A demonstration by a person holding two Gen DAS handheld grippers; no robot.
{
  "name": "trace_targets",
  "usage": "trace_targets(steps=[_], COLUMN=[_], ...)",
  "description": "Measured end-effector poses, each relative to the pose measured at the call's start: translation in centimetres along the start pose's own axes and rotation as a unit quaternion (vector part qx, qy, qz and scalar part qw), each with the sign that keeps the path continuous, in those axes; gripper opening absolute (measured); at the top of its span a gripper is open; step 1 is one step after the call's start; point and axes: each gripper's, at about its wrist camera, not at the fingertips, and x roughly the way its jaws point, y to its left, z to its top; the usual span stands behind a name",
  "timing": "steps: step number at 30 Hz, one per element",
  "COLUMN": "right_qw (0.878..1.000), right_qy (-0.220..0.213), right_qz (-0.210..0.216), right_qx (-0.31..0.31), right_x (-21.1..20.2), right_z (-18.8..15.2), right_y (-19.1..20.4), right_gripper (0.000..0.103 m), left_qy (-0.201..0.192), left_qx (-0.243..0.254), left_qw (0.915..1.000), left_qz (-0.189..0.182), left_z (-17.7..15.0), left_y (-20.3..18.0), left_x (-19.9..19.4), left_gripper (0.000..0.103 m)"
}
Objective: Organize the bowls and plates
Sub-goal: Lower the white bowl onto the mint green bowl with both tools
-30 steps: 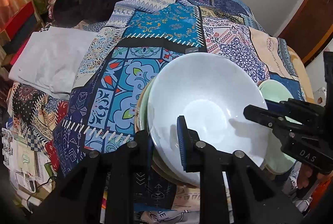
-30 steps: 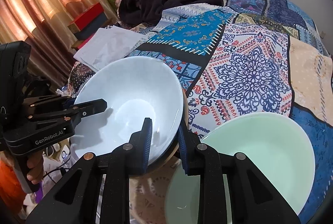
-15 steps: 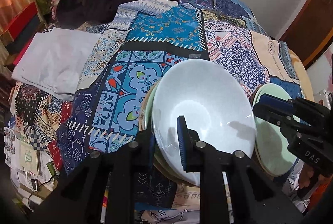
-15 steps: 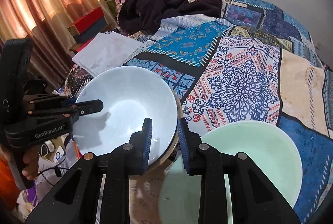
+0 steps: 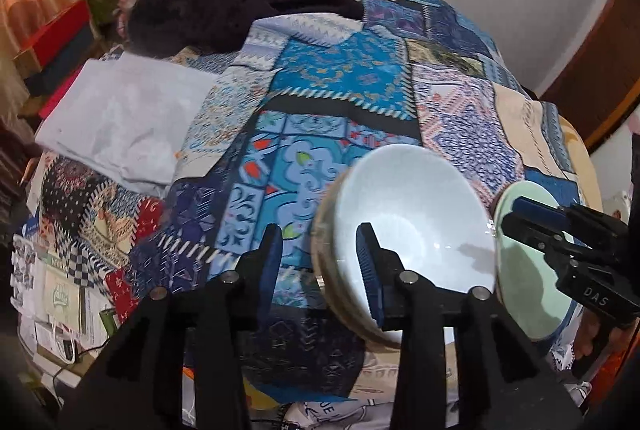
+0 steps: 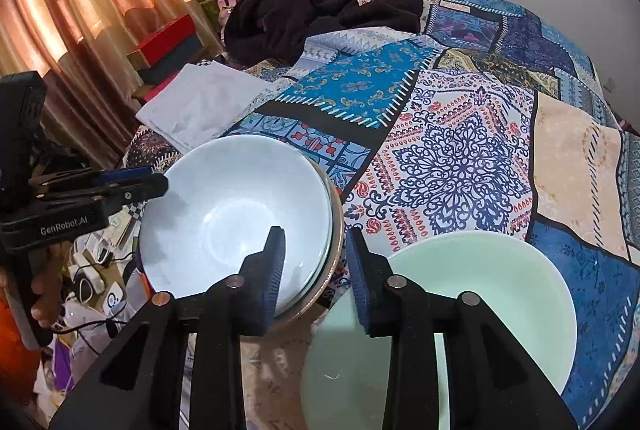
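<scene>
A white bowl (image 5: 420, 230) (image 6: 236, 218) sits nested on a stack of plates (image 6: 338, 230) on the patchwork bedspread. My left gripper (image 5: 320, 262) is open and straddles the bowl's near-left rim, one finger inside and one outside, neither pressing on it. In the right wrist view, the left gripper (image 6: 158, 179) tips reach the bowl's left edge. My right gripper (image 6: 316, 262) is open astride the bowl's right rim, and its tips (image 5: 508, 220) hover at that rim. A mint-green bowl (image 6: 480, 310) (image 5: 532, 290) lies just right of the stack.
The quilted bedspread (image 6: 460, 158) stretches away behind the dishes. A folded white cloth (image 5: 128, 118) lies to the left, and a dark heap of clothing (image 5: 224, 6) lies at the back. Boxes and curtains (image 6: 80, 10) crowd the left side, with cables and clutter below the bed edge (image 6: 92, 270).
The white bowl has come down onto the plate stack. Both grippers, shut on its rim a second ago, have let go and drawn back; the left jaws have widened the most.
</scene>
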Motion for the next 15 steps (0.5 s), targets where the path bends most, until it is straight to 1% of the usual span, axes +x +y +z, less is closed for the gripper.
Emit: trace_targets(steps=[2, 5, 10, 12, 14, 15], right_qw=[1.000, 1.000, 1.000, 0.999, 0.999, 0.999], right_qy=[0.004, 0.012, 0.027, 0.033, 0.038, 0.042], right_qz=[-0.002, -0.004, 0.000, 0.001, 0.001, 0.003], right_qx=[0.001, 0.003, 0.006, 0.004, 0.004, 0.004], right_x=[0.2, 0.7, 1.7, 2.0, 2.4, 2.7], right_z=[0.0, -0.1, -0.1, -0.1, -0.1, -0.1], right_y=[-0.1, -0.1, -0.1, 0.1, 0.1, 0.2], right_gripper=[0.032, 0.033, 0.033, 0.033, 0.033, 0.033], left_qy=[0.012, 0.022, 0.035, 0.041, 0.049, 0.051], left_qx=[-0.013, -0.019, -0.001, -0.001, -0.009, -0.013], left_qw=[0.9998, 0.9991, 0.9986, 0.9983, 0.9976, 0.9973], left_qz=[-0.013, -0.030, -0.039, -0.042, -0.049, -0.051], left_z=[-0.2, -0.7, -1.5, -1.8, -2.0, -2.1], left_y=[0.8, 1.1, 0.1, 0.2, 0.6, 0.7], left_x=[0.6, 1.2, 2.4, 3.0, 3.6, 3.9], left_gripper=[0.042, 0.043, 0.043, 0.043, 0.046, 0.047])
